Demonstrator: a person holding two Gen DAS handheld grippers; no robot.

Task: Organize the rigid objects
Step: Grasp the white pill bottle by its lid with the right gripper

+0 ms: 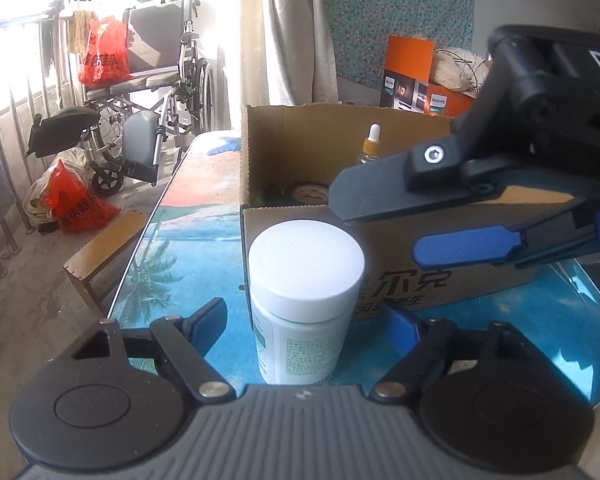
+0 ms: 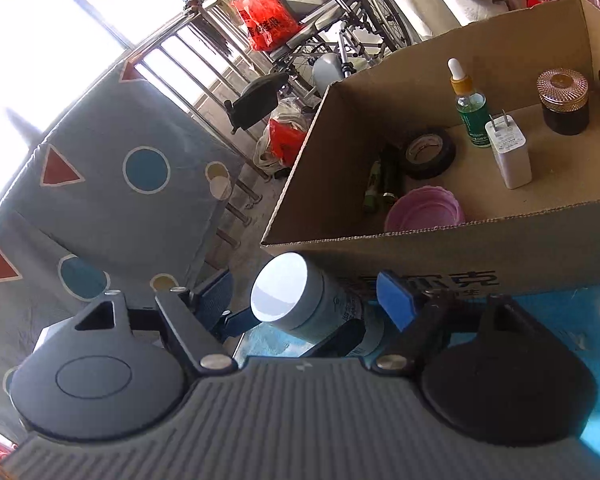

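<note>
A white pill bottle (image 1: 305,304) with a white cap stands on the blue table in front of a cardboard box (image 1: 284,136). My left gripper (image 1: 306,320) is open, its blue pads either side of the bottle without touching. My right gripper (image 1: 374,224) comes in from the right above the bottle, open. In the right wrist view the bottle (image 2: 296,300) lies between the right gripper's (image 2: 308,292) fingers, also open. The box (image 2: 440,248) holds a dropper bottle (image 2: 470,108), a white charger (image 2: 508,152), a dark jar (image 2: 565,102), a tape roll (image 2: 428,152) and a pink lid (image 2: 424,210).
The table's left edge (image 1: 148,240) drops to the floor. A wooden stool (image 1: 100,248), a wheelchair (image 1: 156,92) and red bags (image 1: 72,200) stand beyond it. An orange Philips box (image 1: 416,76) is behind the cardboard box.
</note>
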